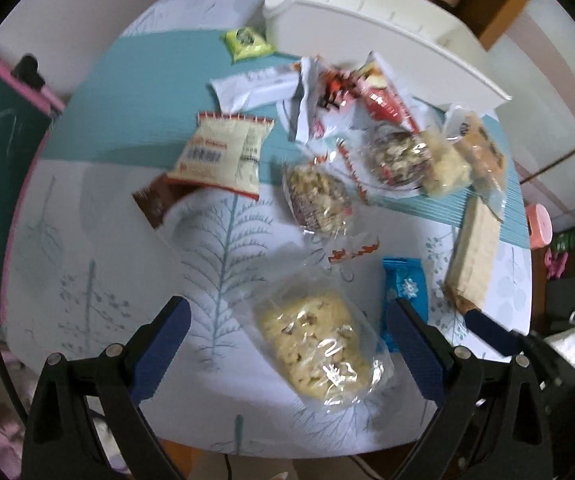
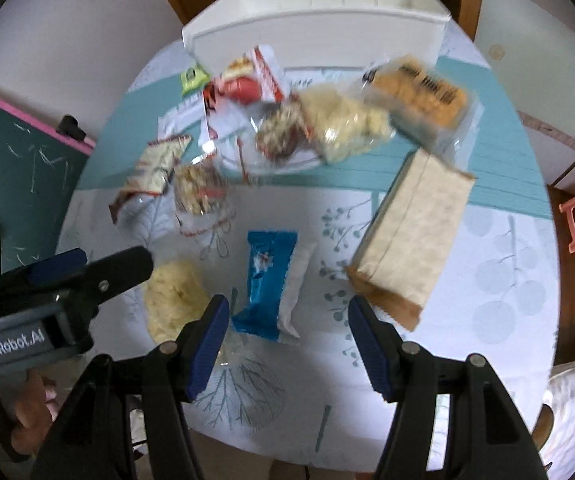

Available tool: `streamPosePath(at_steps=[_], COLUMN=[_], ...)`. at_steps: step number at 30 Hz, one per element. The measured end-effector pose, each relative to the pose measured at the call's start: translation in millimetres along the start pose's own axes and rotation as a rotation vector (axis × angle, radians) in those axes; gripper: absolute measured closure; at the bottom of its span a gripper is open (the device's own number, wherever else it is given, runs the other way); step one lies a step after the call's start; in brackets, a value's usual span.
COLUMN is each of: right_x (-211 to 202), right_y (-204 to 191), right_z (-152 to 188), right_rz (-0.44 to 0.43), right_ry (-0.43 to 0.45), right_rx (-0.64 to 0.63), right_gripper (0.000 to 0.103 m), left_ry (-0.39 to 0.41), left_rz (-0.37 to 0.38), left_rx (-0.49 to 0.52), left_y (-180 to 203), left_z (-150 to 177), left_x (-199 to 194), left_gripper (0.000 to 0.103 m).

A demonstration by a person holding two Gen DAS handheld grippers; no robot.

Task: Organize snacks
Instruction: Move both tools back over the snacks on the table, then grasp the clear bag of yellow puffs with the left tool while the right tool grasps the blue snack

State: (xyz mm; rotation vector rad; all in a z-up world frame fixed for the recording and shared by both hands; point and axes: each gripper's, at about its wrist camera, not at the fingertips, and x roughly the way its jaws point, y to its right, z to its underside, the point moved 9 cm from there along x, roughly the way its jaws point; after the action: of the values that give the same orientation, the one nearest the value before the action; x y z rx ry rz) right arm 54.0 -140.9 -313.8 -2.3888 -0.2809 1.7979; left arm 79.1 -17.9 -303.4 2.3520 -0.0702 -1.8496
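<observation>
Presently both tongs, left tongs [image 1: 287, 332] and right tongs [image 2: 289, 336], stand apart and empty at the desk's near edge, the blue snack packet [image 2: 269, 284] lying lengthwise just ahead of the right pair.

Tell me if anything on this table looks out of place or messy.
Yes. The snack packets lie scattered and overlapping across the tablecloth, while the white bin at the far edge looks empty. Nothing appears spilled or torn, though the view is blurred.
</observation>
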Motion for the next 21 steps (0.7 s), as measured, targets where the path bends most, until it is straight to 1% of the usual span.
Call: streamPosePath(at_steps=[8, 11, 12, 13, 15, 17, 21], right_x=[33, 37, 38, 40, 40, 40, 36], right_y=[-3, -6, -7, -8, -8, -6, 4], right_z=[3, 2, 3, 3, 4, 4, 10], right_rz=[0.020, 0.037, 0.052, 0.063, 0.083, 0.081, 0.073], right_ry=[-0.036, -0.022, -0.019, -0.014, -0.008, -0.011, -0.010], right_rx=[-0.018, -0.050, -0.076, -0.095, -0.135, -0.144, -0.117], right_gripper=[0.040, 0.041, 0.044, 0.051, 0.061, 0.062, 0.064], left_ry=[-0.067, -0.084, -0.089, -0.093, -0.098, -0.103, -0.116], left_rz=[-0.011, -0.011, -0.009, -0.006, -0.003, -0.002, -0.001], left_rx=[-0.043, -0.047, -0.049, -0.050, -0.051, -0.051, -0.038], left_y=[-1, 0, 1, 2, 2, 3, 8], left_z=[12, 16, 17, 18, 19, 21, 27], left_x=[31, 37, 39, 40, 43, 44, 50], left_gripper=[0.005, 0.005, 0.005, 0.005, 0.005, 0.005, 0.005])
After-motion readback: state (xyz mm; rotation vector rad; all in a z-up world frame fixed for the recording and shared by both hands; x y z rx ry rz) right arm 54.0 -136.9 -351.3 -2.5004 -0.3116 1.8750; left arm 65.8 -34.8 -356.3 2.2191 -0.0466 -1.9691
